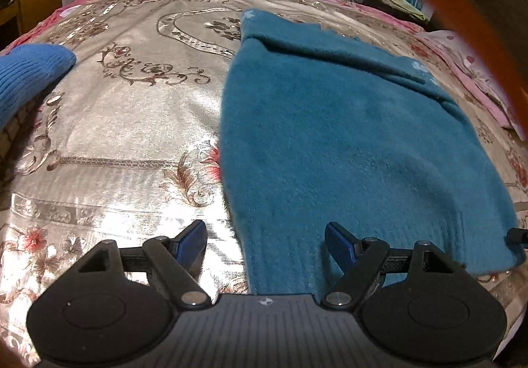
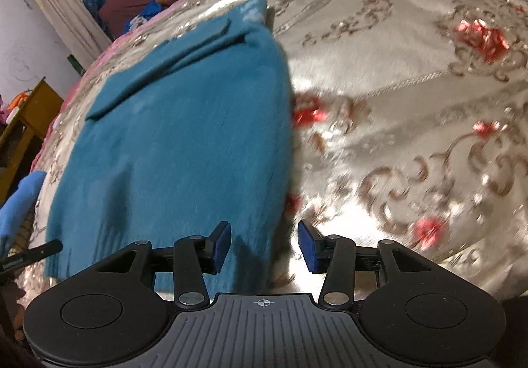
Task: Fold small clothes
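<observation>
**Teal sweater, flat on bedspread**

Left wrist view: teal sweater (image 1: 346, 143) lies spread on the shiny floral bedspread (image 1: 132, 124), sleeve folded across its upper part. Left gripper (image 1: 265, 237) spread wide over the hem's left corner, pinching nothing. Blue knit garment (image 1: 29, 71) lies apart at left.

Right wrist view: right gripper (image 2: 264, 244) parted over the hem's right corner of the sweater (image 2: 184, 137), holding nothing.

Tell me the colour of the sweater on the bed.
Teal blue sweater, with small white marks near its far edge; clearest in the left wrist view.
</observation>
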Demonstrator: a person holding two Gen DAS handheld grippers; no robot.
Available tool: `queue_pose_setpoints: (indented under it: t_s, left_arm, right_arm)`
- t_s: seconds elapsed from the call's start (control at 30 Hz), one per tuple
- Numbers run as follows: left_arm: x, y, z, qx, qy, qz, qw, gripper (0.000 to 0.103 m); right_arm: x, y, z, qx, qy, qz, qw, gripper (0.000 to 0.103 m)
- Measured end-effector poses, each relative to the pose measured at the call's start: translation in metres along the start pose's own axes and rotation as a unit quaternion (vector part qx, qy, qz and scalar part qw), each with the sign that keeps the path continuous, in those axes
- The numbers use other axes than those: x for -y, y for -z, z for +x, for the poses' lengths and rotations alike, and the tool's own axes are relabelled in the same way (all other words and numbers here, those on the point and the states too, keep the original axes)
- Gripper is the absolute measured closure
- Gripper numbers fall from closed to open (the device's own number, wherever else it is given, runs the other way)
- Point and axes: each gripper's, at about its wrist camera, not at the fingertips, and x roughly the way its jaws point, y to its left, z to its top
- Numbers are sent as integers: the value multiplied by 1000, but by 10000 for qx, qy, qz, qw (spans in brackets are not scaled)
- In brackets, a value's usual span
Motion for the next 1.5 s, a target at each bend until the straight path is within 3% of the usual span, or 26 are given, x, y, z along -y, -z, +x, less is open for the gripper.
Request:
queue_pose_setpoints:
  t_s: [0.13,0.37,0.63,0.93,1.0,1.13,1.2,1.5]
  left_arm:
    - [0,0,0,1,39,-25,10000,20]
    - [-1,-1,-3,33,518,-176,9985,26]
    - [0,-4,5,-22,598,-112,9981,26]
    - [2,-15,17,-37,715,-146,9973,21]
    - [3,-15,15,-10,718,-173,9973,23]
    - [0,-13,13,-10,625,-168,9979,40]
    - [-4,-14,12,-21,685,-262,9973,43]
    - [-1,-21,22,-131,750,-424,9962,38]
  right_arm:
    - [0,-2,-2,-25,-291,150,9995,56]
    - [5,-6,4,-69,-524,373,9979,56]
    - [22,-11,10,-51,-901,641,9939,57]
    - [37,-12,21,-50,-1449,1270,9813,56]
    - [38,-14,23,-36,-1499,1437,9782,56]
    - [35,-13,22,-35,-1484,1346,9797,56]
    - [36,-13,22,-52,-1493,1334,9798,57]
    - [36,-24,30,-267,-1524,1397,9780,57]
